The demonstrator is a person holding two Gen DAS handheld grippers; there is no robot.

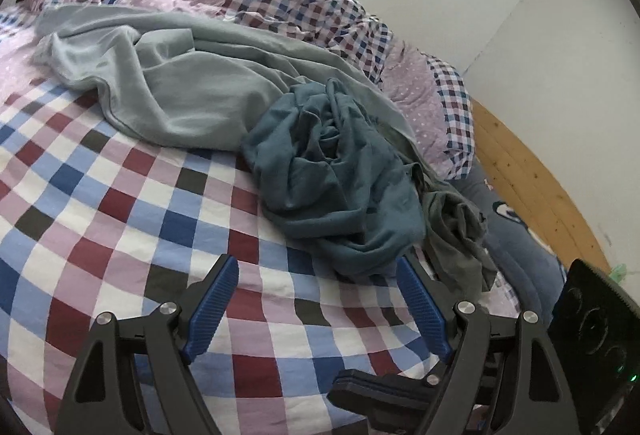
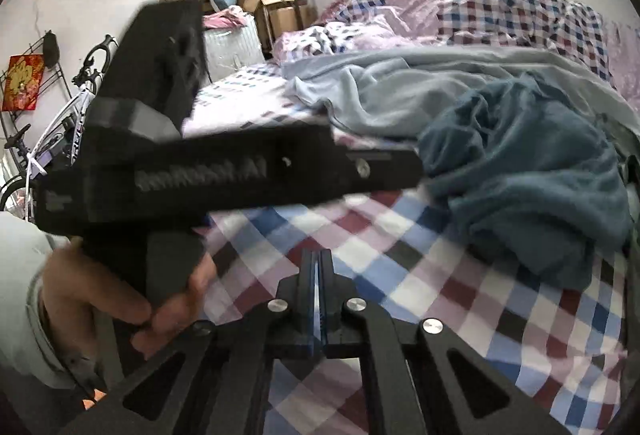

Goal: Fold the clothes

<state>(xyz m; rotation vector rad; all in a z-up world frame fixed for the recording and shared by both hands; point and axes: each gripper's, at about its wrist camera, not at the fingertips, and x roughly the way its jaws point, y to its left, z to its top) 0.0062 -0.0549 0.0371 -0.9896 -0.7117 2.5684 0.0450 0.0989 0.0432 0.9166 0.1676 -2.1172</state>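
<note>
Three garments lie in a loose heap on the checked bedsheet [image 1: 120, 219] toward the far right of the bed. The crumpled dark teal cotton garment [image 1: 332, 171] sits nearest, bunched into a knot of creases. Behind it and partly under it spreads the pale blue-grey soft garment [image 1: 176, 87], rumpled and unfolded. A smaller grey-green garment [image 1: 460, 235] hangs at the right edge of the heap, touching the teal one.

The left gripper [image 1: 316, 299] hovers just short of the teal garment, blue pads spread wide apart, nothing between them. The right gripper [image 2: 320, 291] is clenched, pads pressed together on nothing, above bare sheet near the heap.

Judgement: no garment shows a flat, squared fold; no finished stack is in view. All three garments seen remain to be spread and folded.
</note>
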